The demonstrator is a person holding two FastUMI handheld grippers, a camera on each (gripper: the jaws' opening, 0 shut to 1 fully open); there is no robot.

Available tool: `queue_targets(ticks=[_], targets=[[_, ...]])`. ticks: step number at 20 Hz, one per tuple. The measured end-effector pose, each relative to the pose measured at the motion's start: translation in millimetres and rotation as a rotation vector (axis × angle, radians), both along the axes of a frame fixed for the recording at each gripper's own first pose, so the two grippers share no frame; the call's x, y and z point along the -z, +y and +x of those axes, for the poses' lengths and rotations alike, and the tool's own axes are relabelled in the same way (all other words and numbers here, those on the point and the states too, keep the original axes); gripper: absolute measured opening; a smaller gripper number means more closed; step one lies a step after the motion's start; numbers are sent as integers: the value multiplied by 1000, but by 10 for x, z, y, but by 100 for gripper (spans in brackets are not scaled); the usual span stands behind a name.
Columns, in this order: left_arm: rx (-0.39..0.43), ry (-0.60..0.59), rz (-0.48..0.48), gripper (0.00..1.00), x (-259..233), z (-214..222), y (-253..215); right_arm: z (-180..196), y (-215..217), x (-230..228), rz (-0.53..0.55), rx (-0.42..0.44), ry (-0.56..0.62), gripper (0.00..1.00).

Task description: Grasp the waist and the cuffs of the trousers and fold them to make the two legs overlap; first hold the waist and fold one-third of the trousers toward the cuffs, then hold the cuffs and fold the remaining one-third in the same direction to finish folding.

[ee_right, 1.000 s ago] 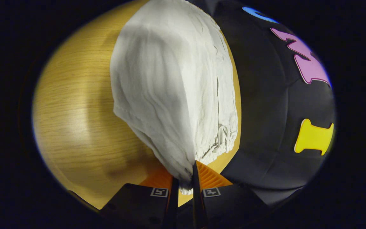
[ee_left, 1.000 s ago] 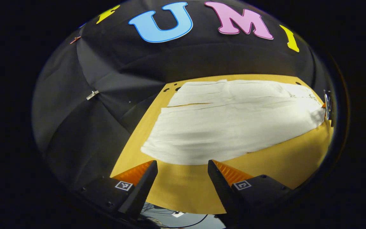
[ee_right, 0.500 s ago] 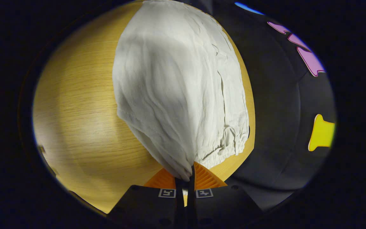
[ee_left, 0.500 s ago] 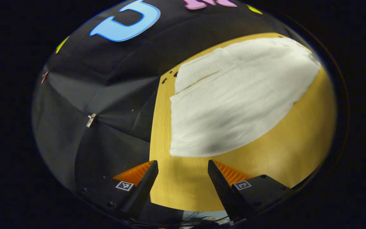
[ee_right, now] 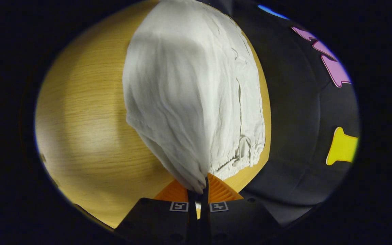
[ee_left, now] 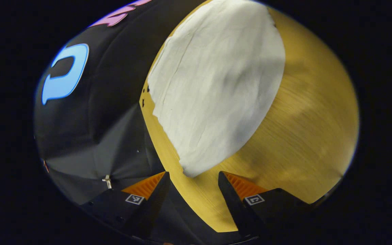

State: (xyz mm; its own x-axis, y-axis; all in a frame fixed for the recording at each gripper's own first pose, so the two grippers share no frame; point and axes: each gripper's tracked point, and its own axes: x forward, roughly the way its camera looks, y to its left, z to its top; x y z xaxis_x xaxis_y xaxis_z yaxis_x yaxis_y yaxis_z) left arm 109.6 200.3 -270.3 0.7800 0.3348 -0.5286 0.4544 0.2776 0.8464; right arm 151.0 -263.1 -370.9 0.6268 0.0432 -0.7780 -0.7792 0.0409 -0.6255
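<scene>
Trousers [ee_right: 192, 98] lie flat on the table [ee_right: 83, 126], waist end toward its right edge. Right gripper [ee_right: 198, 190] is clamped on the near waist corner; left gripper [ee_left: 191, 185] hovers agape by the near cuff corner. Leg-overlap fold is pending: left must pinch that cuff.

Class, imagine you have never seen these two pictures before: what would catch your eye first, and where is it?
First, the pale, crinkled white cotton trousers, spread over the yellow wooden table and filling the middle of both views. Next, in the right gripper view, the right tool is shut on the trousers at their near edge, beside the gathered waistband. In the left gripper view, the left tool is open above the table, just short of the cloth's corner.
</scene>
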Motion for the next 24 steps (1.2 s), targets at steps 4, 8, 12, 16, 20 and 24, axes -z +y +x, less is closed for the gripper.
queue_targets(ticks=[4,8,12,16,20,24], targets=[[73,16,36,80,-12,176,4,-5,5,1,-11,-10,-13,8],[89,30,58,70,21,356,7,-8,11,0,-13,-18,-23,7],[-17,16,40,48,129,452,24,-9,21,-7,-15,-20,-40,7],[-107,-34,60,7,142,487,-20,-14,6,-13,-21,1,-50,8],[-129,-20,41,5,125,490,-16,22,-35,-21,-23,31,-54,7],[-160,-115,-7,6,-174,507,-70,69,-24,-220,13,83,-126,8]])
